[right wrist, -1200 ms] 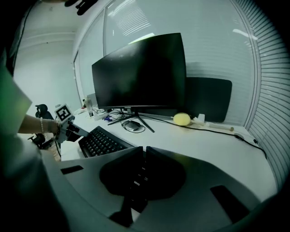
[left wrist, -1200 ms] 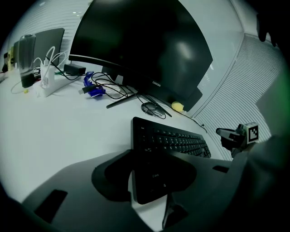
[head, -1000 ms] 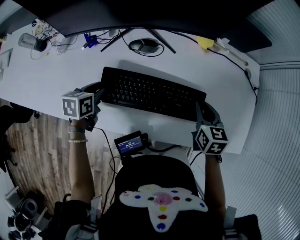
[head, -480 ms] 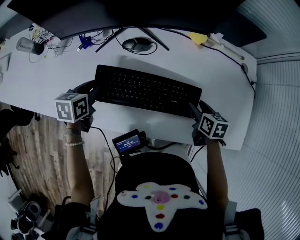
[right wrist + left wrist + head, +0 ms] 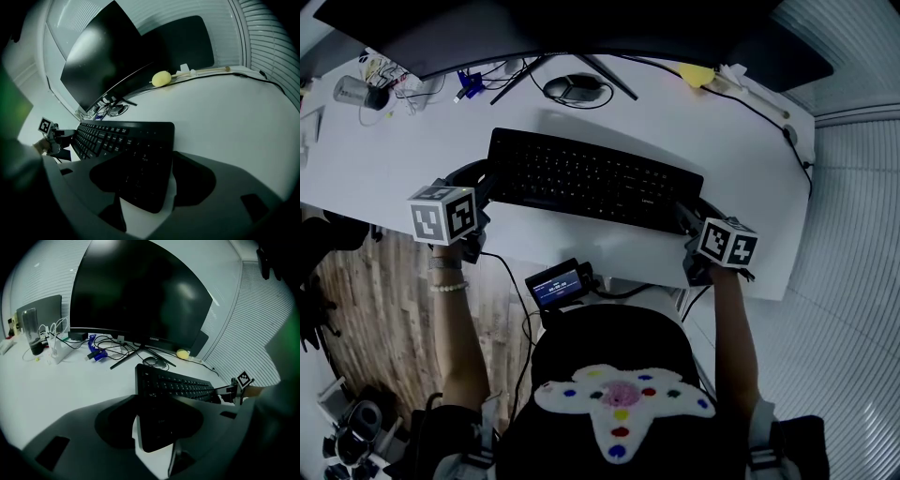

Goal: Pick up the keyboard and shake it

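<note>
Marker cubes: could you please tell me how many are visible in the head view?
2. One marker cube sits on the left gripper at the keyboard's left end. The other sits on the right gripper at its right end. None seems hidden.

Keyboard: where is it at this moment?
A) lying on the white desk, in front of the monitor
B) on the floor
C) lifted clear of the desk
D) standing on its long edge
A: the keyboard lies on the desk, with the mouse and the monitor behind it.
</note>
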`<state>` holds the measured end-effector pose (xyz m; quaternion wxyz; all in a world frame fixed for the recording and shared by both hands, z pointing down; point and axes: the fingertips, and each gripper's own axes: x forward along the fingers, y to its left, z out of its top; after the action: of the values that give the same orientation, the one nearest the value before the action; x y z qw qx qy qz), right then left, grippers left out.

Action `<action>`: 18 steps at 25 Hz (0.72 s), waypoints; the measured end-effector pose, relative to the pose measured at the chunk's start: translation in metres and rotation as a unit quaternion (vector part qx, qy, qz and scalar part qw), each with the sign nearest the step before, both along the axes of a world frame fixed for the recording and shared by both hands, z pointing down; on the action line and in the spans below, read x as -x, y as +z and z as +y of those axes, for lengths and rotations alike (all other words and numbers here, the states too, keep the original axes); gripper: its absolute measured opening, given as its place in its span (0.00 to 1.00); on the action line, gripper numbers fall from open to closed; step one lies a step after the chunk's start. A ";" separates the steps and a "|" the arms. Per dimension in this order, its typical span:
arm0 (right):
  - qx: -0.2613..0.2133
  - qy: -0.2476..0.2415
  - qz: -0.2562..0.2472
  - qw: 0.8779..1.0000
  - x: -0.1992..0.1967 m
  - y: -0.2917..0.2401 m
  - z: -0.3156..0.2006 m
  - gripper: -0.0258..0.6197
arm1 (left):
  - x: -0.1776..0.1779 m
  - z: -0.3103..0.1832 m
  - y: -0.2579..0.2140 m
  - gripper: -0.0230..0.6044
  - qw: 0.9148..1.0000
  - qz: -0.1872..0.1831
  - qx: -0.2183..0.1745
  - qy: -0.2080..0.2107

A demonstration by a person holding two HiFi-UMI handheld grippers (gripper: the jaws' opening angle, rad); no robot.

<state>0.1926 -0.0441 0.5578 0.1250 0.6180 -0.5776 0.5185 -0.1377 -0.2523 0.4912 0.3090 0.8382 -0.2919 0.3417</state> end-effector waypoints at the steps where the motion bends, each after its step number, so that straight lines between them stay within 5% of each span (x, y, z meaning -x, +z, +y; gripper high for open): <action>1: 0.002 0.001 -0.004 1.000 0.000 0.001 0.000 0.48 | 0.000 0.000 0.000 0.33 1.000 -0.001 0.000 -0.001; 18: -0.028 0.028 -0.042 0.998 0.001 0.001 -0.004 0.47 | 0.000 -0.003 -0.020 0.32 0.999 -0.003 -0.036 -0.009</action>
<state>0.1912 -0.0481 0.5584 0.0689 0.6146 -0.5791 0.5312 -0.1382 -0.2551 0.4715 0.2809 0.8452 -0.3122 0.3305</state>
